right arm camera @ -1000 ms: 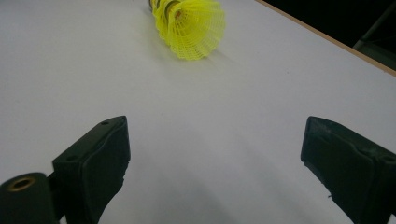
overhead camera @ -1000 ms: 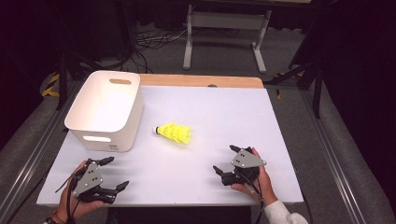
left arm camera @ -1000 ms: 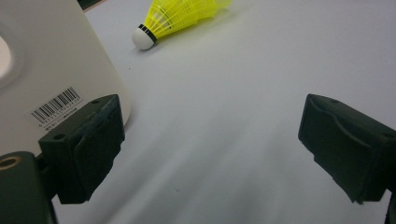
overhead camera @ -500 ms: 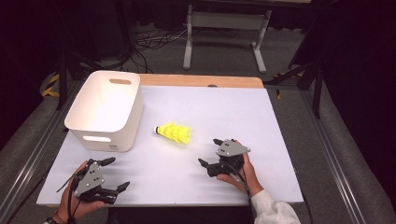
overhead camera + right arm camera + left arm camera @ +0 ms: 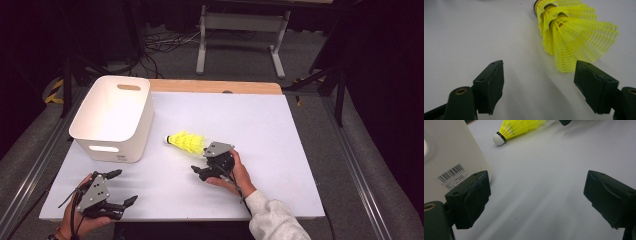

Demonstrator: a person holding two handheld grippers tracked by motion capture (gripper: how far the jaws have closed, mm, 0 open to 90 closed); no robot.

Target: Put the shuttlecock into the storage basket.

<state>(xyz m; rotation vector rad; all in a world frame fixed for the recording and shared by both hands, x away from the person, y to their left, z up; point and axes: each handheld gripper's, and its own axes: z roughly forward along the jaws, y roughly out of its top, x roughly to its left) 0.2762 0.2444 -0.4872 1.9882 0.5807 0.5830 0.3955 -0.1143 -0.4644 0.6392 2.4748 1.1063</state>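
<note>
the right gripper (image 5: 201,170) sits low over the table (image 5: 280,135), its jaws parted wide with nothing between them; they have just been closing a little, though the pads do not touch anything yet. in the right gripper view the shuttlecock (image 5: 571,35) lies ahead at about 1 o'clock, its yellow skirt flaring toward the right jaw and ending just short of it, so the gap stands a touch to the left of the thing. my guess is the jaws are kept wide because the skirt is the broadest and softest part, and a wide mouth lets it slide in without being crushed or knocked away.

from the high view the shuttlecock (image 5: 186,142) rests on its side near the middle of the table, at 11 o'clock from the right gripper, cork end pointing toward the bin (image 5: 115,120) and skirt toward the hand. the bin stands upright at the table's 9 to 10 o'clock, open top up, likely the place it is meant to go.

the left gripper (image 5: 121,187) rests at the near left edge, jaws wide apart and empty, probably parked out of the way. in its own view the bin (image 5: 449,157) stands close at 10 o'clock, the shuttlecock (image 5: 516,128) farther off at 12.
</note>
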